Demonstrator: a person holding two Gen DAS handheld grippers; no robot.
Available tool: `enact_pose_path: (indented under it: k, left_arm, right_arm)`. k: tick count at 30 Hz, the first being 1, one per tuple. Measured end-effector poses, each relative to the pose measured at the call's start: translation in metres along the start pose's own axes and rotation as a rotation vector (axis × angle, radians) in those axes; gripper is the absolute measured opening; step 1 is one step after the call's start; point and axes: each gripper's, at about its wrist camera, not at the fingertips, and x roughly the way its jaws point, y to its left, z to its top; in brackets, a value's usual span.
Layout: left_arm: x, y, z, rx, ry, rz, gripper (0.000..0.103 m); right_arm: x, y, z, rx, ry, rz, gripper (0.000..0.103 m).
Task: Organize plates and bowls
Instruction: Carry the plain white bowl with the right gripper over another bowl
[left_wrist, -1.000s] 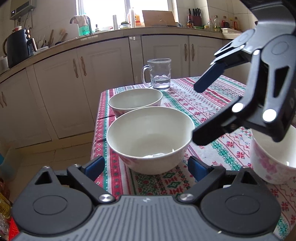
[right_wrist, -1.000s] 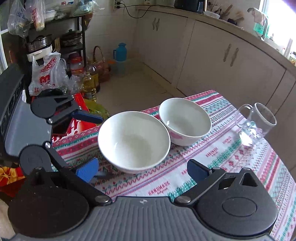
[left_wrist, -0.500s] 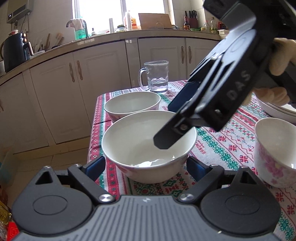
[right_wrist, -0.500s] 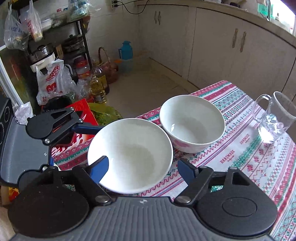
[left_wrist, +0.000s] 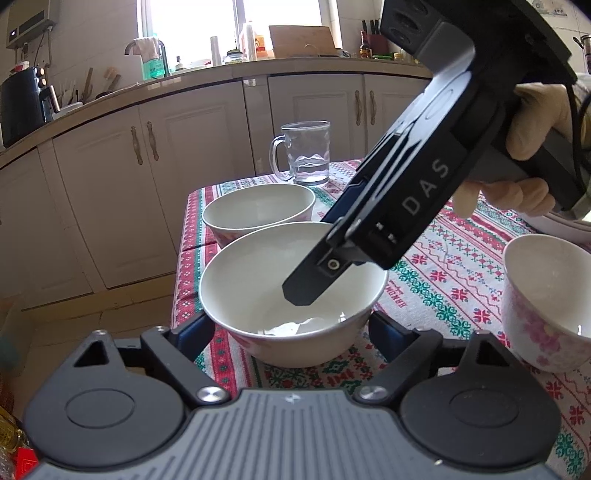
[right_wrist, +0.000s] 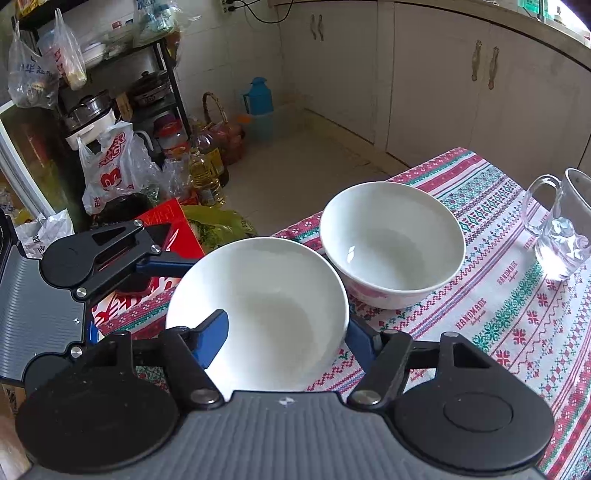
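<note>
Near bowl (right_wrist: 258, 314): on tabletop (right_wrist: 498, 314) corner, touching second bowl (right_wrist: 391, 251).
Right gripper (right_wrist: 284, 332): fingers just closed, clamped on near bowl's rim.
Left gripper (left_wrist: 291, 328): fingers apart, flanking near bowl, closing.

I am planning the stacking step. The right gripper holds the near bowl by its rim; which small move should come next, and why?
Probably lift the near bowl slightly, straight up. The right gripper is shut on it, one finger inside, one outside, and the far bowl stands close beside it, so sliding might knock it.
</note>
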Motion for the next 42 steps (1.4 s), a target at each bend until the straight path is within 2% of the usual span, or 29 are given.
enact_pose_path:
  k: [18,42]
  left_arm:
    - [-0.007,-0.004,0.009,0.020,0.020,-0.008,0.090]
    - [-0.076,-0.052,0.028,0.077,0.021,-0.089,0.090]
  right_arm:
    - [-0.013,0.003,-0.003,0.018,-0.023,0.017,0.074]
    - [-0.098,0.045,-0.045,0.028,-0.077,-0.021,0.075]
